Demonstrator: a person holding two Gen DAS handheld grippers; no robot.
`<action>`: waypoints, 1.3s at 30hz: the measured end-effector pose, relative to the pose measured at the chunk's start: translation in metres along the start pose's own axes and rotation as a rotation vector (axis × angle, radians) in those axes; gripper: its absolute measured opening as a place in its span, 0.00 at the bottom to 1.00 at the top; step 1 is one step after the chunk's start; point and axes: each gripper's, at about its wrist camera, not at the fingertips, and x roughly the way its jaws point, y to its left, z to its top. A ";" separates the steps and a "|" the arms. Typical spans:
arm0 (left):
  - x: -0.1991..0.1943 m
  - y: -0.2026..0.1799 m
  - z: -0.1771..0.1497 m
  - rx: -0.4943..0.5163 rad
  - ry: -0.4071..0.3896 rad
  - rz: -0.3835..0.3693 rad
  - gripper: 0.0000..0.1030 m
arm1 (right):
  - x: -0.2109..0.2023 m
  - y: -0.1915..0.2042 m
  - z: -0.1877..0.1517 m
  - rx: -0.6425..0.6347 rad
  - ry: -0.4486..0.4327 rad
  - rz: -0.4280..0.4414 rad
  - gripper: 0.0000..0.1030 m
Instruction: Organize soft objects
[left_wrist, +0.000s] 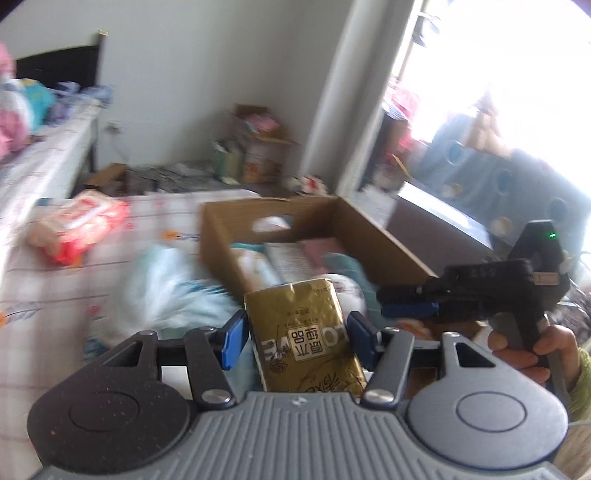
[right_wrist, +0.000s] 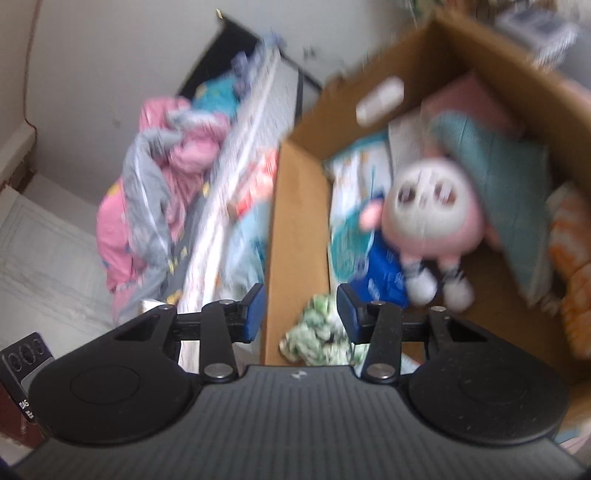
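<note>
**Gold pack in my left grip, right jaws empty over the box**

In the left wrist view my left gripper (left_wrist: 295, 338) pinches a gold tissue pack (left_wrist: 306, 339) at lower centre, both blue pads against its sides; the cardboard box (left_wrist: 221, 236) sits just beyond it at mid-frame, a red-and-white pack (left_wrist: 79, 225) lies at left on the checked cloth (left_wrist: 44, 314); my right gripper (left_wrist: 408, 308) shows at right, held by a hand (left_wrist: 532, 350). In the right wrist view the right gripper (right_wrist: 301, 314) stands spread, nothing between its pads, straddling the box wall (right_wrist: 295, 240); a pink plush doll (right_wrist: 432, 214) lies inside, right of centre, beside a teal cushion (right_wrist: 495, 177).
</note>
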 end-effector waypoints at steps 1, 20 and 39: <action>0.011 -0.008 0.005 0.014 0.029 -0.029 0.58 | -0.014 0.000 0.000 -0.005 -0.041 -0.006 0.41; 0.215 -0.114 -0.002 0.103 0.456 -0.094 0.58 | -0.131 -0.069 -0.053 0.151 -0.276 -0.117 0.43; 0.083 -0.050 0.028 -0.024 0.159 -0.048 0.69 | -0.086 -0.033 -0.039 0.016 -0.160 -0.087 0.43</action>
